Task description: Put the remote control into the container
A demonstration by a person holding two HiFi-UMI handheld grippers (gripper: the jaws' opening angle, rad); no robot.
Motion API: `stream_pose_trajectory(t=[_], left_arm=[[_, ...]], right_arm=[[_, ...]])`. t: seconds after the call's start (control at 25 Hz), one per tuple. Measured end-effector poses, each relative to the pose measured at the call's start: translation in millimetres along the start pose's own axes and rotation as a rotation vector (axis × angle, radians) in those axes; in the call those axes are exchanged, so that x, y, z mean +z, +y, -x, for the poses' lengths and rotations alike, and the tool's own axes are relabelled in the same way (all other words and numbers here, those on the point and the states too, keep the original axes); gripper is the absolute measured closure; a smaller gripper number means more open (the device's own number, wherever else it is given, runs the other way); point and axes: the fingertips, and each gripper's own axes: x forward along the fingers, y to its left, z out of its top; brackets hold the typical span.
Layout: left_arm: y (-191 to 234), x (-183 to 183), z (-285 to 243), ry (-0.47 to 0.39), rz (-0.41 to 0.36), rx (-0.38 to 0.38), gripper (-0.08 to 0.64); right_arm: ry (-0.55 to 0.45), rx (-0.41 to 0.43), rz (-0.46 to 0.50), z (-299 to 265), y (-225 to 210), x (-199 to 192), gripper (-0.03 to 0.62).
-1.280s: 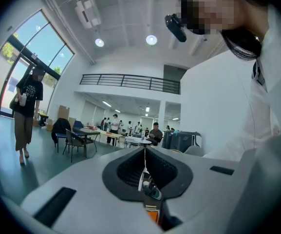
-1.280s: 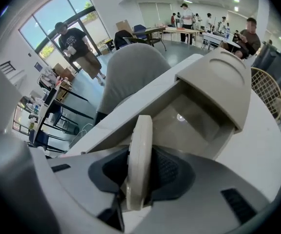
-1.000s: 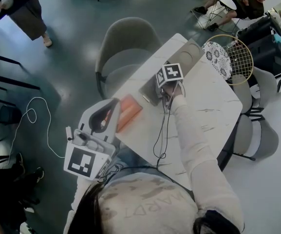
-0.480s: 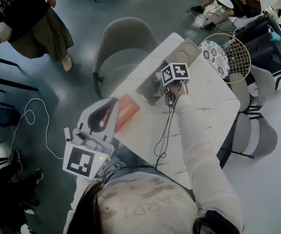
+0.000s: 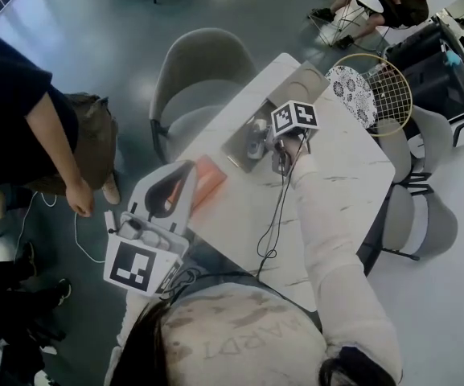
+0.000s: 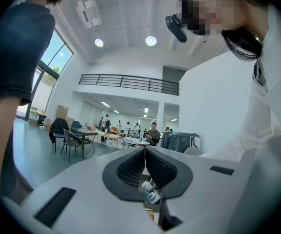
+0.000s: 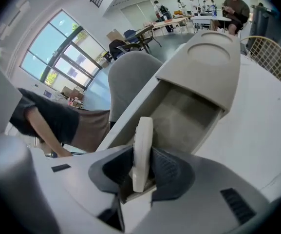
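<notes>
Moved: the right tongs [image 7: 141, 167] have rolled and shifted a little toward the container [image 7: 179, 111]; a bystander [image 5: 22, 111] has stepped in at the left.
Right tongs: pinching the remote [image 7: 142, 145] on its edge, having just closed slightly more.
Remote place: in the air, just over the container's near rim, not yet inside.
Left tongs [image 6: 144, 155]: pressed together, empty, held beside the bench [image 5: 344, 175].
Advice: I would lower the remote between the walls first, and only then spread the tongs.
Count: one remote, one container, two tongs.

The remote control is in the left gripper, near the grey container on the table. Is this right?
No: the remote control is in the right gripper, whose jaws have just closed further on it, near the grey container on the table. The right gripper view shows this.
</notes>
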Motion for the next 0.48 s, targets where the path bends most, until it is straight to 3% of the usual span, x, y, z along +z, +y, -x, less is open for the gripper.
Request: stream_pose_trajectory(t=[0.24, 0.48], left_arm=[[-7, 3, -4, 0.006, -0.005, -0.010, 0.545], [-6, 4, -3, -0.002, -0.007, -0.007, 0.545]], right_arm=[[0.008, 0.063, -0.155, -13, 19, -3, 0.479], [0.069, -0.014, -0.024, -16, 16, -6, 0.474]])
